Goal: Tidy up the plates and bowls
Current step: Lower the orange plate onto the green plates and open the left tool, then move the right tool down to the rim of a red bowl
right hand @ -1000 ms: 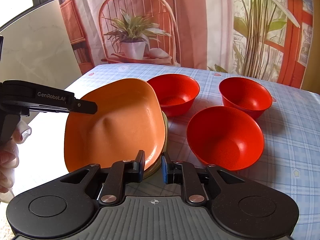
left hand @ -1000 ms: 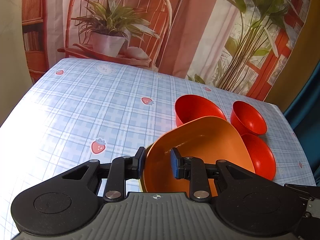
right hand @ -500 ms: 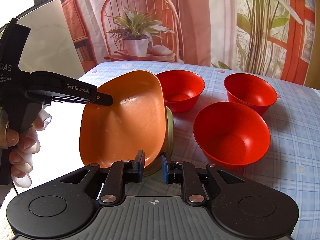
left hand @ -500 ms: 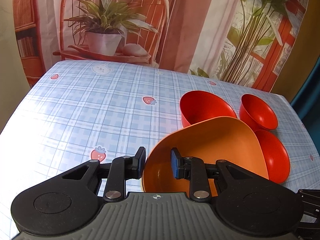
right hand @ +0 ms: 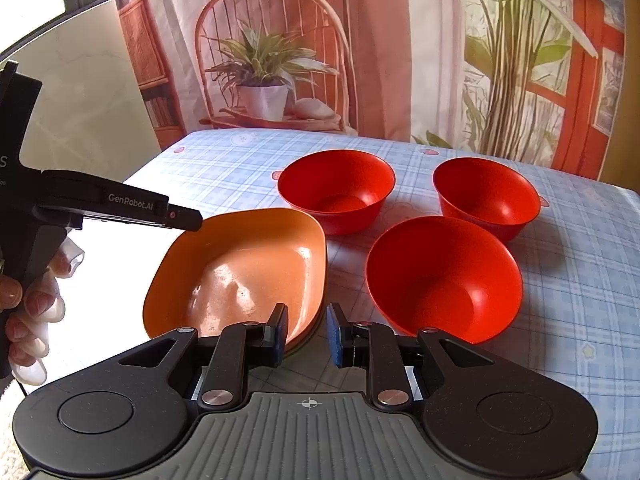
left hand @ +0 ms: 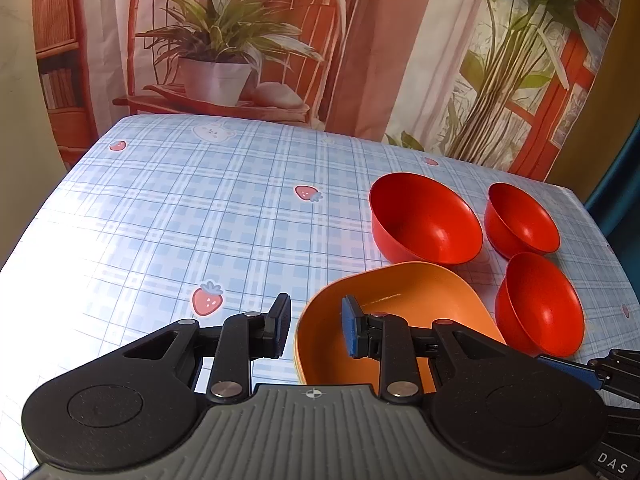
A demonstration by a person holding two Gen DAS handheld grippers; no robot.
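An orange square plate lies on another plate near the table's front; it also shows in the right wrist view. My left gripper is open, its jaws astride the plate's near-left rim without pinching it. My right gripper is open, its jaws astride the plate's near-right edge. Three red bowls stand beside the plate: one behind it, one at the back right, one at the front right. The left gripper's body shows in the right wrist view.
The table has a blue checked cloth with strawberries. A printed backdrop with a chair and plants hangs behind the far edge. The table's left edge drops off beside the plate.
The orange plate was tilted up in both grippers and has come down flat onto the plate below. Both grippers have opened and let go of it.
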